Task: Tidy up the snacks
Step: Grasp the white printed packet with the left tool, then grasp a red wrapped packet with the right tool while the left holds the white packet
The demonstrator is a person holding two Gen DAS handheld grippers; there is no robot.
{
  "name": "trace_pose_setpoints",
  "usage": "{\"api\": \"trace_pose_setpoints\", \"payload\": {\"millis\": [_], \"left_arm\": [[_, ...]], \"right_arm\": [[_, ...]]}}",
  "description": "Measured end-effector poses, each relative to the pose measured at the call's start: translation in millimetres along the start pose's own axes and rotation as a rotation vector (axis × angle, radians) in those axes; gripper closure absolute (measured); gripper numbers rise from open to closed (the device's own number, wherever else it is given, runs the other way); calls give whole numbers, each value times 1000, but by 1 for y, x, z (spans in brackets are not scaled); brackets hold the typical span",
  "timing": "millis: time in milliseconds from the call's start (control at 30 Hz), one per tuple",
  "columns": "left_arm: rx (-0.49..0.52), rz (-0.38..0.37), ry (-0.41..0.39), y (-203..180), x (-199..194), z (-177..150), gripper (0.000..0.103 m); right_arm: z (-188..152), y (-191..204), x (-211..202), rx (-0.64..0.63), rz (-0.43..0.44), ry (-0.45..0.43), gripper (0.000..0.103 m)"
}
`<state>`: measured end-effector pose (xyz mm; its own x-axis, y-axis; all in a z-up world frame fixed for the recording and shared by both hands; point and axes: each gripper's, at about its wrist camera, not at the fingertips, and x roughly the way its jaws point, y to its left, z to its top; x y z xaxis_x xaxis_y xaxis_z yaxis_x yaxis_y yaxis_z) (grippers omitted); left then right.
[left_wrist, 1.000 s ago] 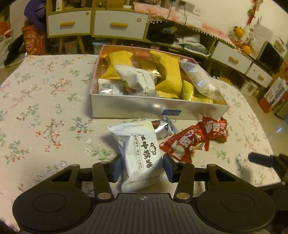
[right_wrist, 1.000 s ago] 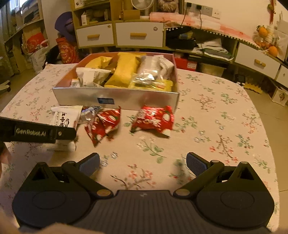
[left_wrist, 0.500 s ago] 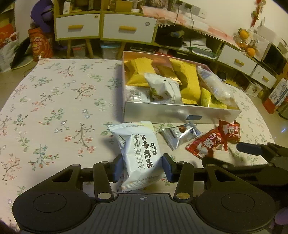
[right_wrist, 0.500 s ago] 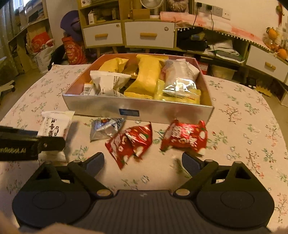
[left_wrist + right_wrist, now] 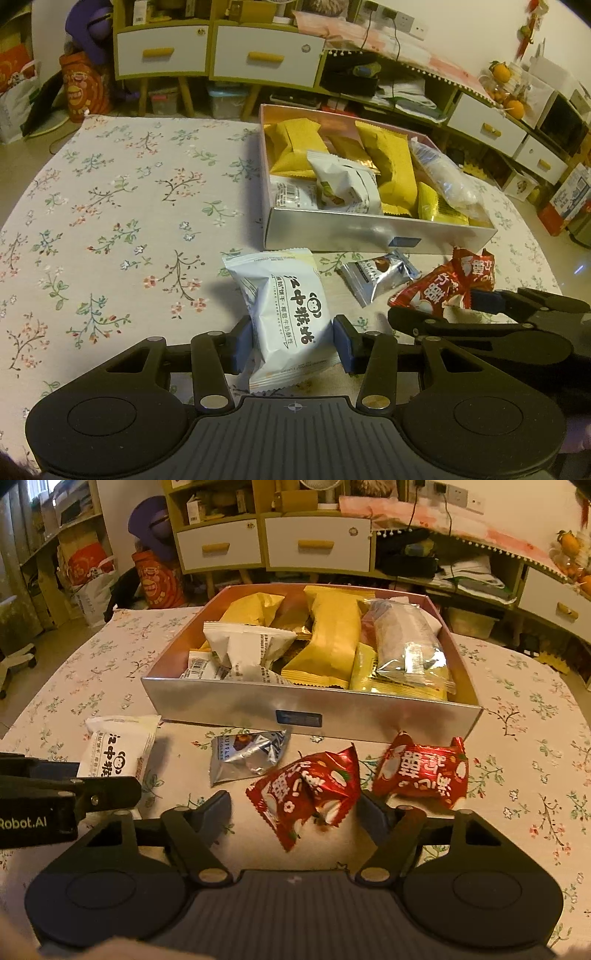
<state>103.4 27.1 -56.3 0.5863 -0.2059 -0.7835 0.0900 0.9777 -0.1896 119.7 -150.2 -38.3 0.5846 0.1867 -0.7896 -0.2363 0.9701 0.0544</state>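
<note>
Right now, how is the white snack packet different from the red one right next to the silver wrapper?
The white snack packet is pale with black writing; the red packet is shiny red with white marks. The white one is pinched in the left hand-held gripper; the red one lies on the tablecloth between the closing jaws of the right hand-held gripper. Both are sealed and outside the box.

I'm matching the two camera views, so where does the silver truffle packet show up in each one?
Left wrist: truffle packet right of centre, just below the box.
Right wrist: truffle packet left of centre, below the box.
Shared landmark: the box's blue label.
</note>
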Motion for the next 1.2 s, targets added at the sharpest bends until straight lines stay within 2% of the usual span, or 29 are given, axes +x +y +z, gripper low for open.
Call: {"api": "trace_pose_setpoints", "payload": {"millis": [167, 300, 467, 700, 767, 933, 1000, 1067, 1133, 1200], "left_arm": [[1, 1, 4, 0, 0, -1, 60], [3, 1, 3, 0, 0, -1, 60], [8, 1, 6, -2, -1, -3, 60], [9, -1, 1, -3, -3, -2, 60], [8, -2, -3, -3, -4, -2, 60], [16, -4, -15, -3, -7, 0, 60], [14, -5, -10, -3, -6, -1, 60], [17, -6, -6, -4, -5, -1, 60], [20, -7, -4, -5, -5, -1, 60], [23, -9, -2, -6, -4, -1, 60]], "right_arm": [[2, -1, 0, 16, 1, -2, 51], [2, -4, -1, 17, 6, -5, 58], [3, -9, -4, 37, 35, -12, 78], [4, -13, -11, 44, 72, -34, 82], [4, -14, -12, 47, 80, -37, 90], [5, -17, -15, 51, 113, -22, 89], [3, -19, -13, 83, 123, 2, 81], [3, -21, -10, 111, 109, 14, 68], [3, -23, -8, 140, 110, 13, 60], [5, -25, -6, 176, 117, 13, 57]]}}
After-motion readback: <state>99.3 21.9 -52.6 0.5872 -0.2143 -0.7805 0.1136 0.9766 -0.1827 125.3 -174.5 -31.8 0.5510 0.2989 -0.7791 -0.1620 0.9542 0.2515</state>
